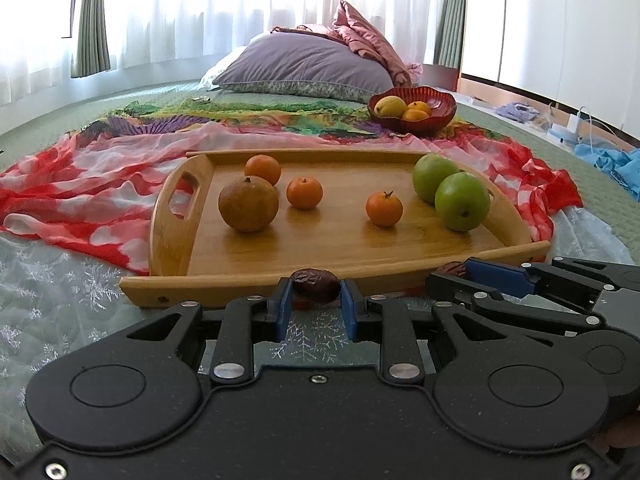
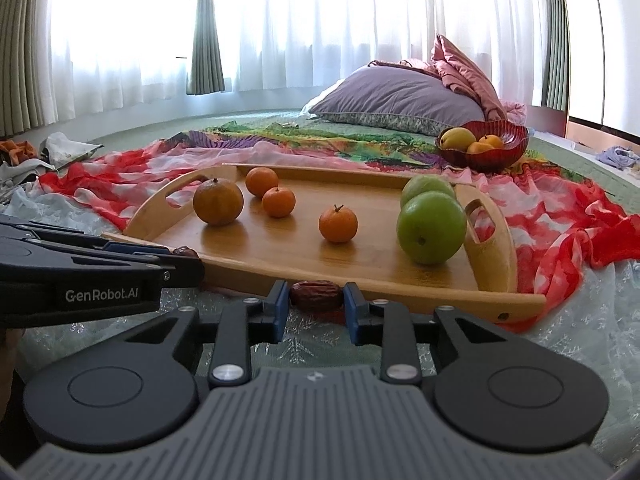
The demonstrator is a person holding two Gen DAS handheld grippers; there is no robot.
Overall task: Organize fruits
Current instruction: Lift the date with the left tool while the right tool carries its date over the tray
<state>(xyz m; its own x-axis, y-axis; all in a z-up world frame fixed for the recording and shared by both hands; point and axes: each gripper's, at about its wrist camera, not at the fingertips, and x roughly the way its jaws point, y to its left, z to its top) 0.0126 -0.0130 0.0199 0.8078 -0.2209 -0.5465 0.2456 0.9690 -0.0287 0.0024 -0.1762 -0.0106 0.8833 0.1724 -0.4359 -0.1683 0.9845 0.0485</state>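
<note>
A wooden tray (image 1: 320,248) (image 2: 360,268) lies on the bed with a brown pomegranate (image 1: 248,205) (image 2: 218,202), three small oranges (image 1: 384,209) (image 2: 338,224) and two green apples (image 1: 462,201) (image 2: 431,227). My left gripper (image 1: 315,300) is shut on a dark red date (image 1: 315,285) just before the tray's near rim. My right gripper (image 2: 316,308) is shut on a second date (image 2: 316,295), also at the near rim. Each gripper shows from the side in the other's view, the right one (image 1: 496,276) and the left one (image 2: 120,264).
A red glass bowl (image 1: 412,110) (image 2: 482,146) with a yellow fruit and oranges stands behind the tray at the right. Red and coloured scarves (image 1: 80,200) lie under and around the tray. A purple pillow (image 1: 304,66) is at the back.
</note>
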